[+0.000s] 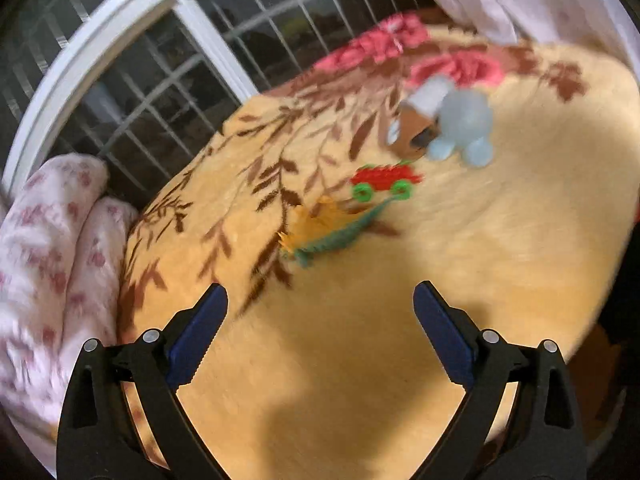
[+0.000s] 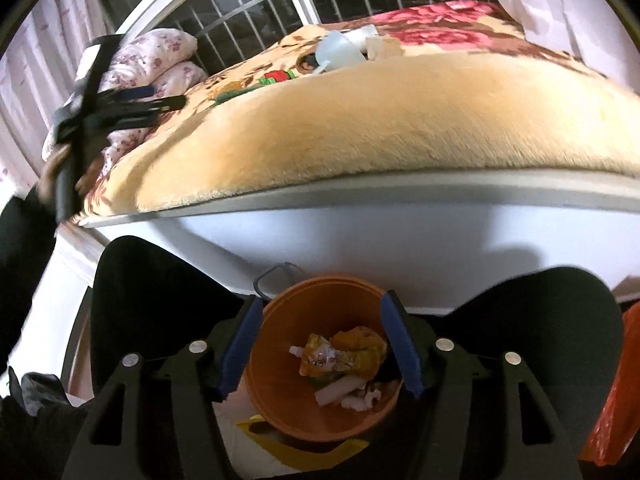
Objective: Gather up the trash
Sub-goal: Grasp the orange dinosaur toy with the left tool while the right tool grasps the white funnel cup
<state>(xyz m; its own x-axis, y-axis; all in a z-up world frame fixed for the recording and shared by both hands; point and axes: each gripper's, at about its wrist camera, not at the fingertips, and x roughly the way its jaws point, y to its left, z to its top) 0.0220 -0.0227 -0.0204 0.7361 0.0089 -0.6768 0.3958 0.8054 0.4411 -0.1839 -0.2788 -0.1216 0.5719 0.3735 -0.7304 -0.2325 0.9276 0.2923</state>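
Crumpled yellow wrappers and white scraps, the trash (image 2: 340, 364), lie in the orange bin (image 2: 280, 392) below the bed's edge. The right gripper (image 2: 322, 350) hangs released above it; the left gripper (image 1: 320, 312) gapes empty over the blanket (image 1: 400, 340).

Yellow-tan fuzzy blanket (image 1: 360, 340) ahead of the left gripper (image 1: 320, 332), with brown leaf sprigs and pink-red flowers at the far end. Red toy car (image 1: 386, 178) with green wheels, green-and-orange dinosaur (image 1: 328, 236) just nearer. Pale blue toy (image 1: 466, 124) (blurry) further off. Orange bin (image 2: 280, 380) below the right gripper (image 2: 320, 348), yellow-orange wrappers (image 2: 340, 354) and white scraps inside. Black grippers, blue pads (image 2: 400, 344). White pillow (image 1: 52, 240) with pink flowers.
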